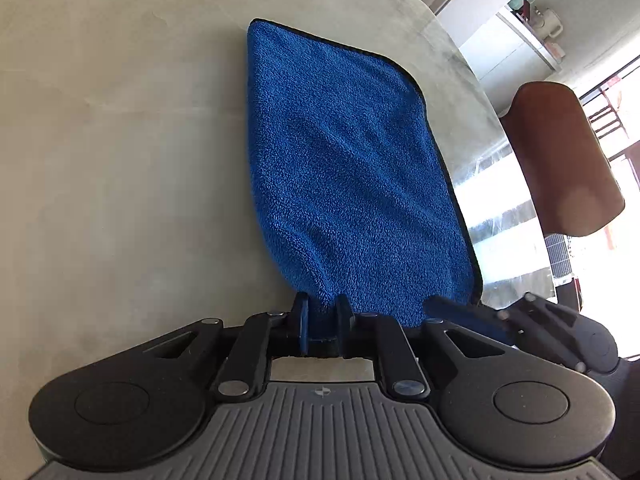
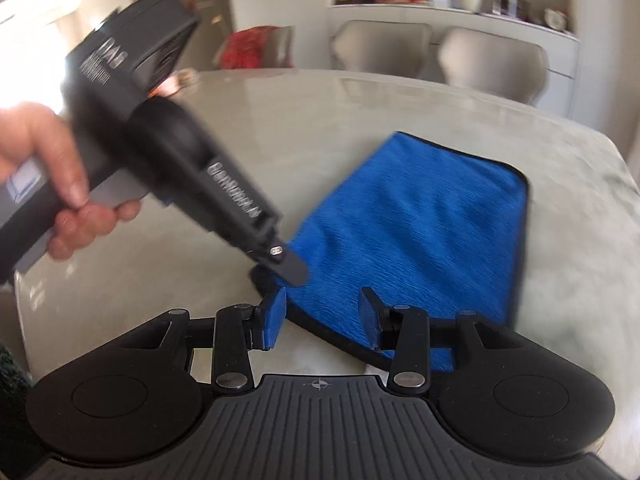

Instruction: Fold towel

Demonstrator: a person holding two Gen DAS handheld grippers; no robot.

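A blue towel (image 1: 344, 168) with a dark hem is spread on a pale, glossy table (image 1: 120, 140), folded into a long strip. In the left wrist view its long axis is seen running from the gripper away toward the far rounded rim of the table, with one long side lying close to that rim. The near corner is gathered into a bunch and is pinched between the pads of the left gripper (image 1: 322, 318), whose jaws are pressed together on the cloth.

In the right wrist view the towel (image 2: 420, 232) is seen slanting from the near left up to the far right. The right gripper (image 2: 322, 318) is held with its jaws spread over the hemmed near edge; the cloth lies between them, and the pads are not seen pressing on it. The left gripper's body, held by a hand (image 2: 52, 184), is seen crossing the left of that view and partly hiding the table.

Beyond the table, two pale chairs (image 2: 492, 60) and a cluttered shelf (image 2: 440, 4) are visible; a brown chair back (image 1: 560, 152) stands just past the rim.
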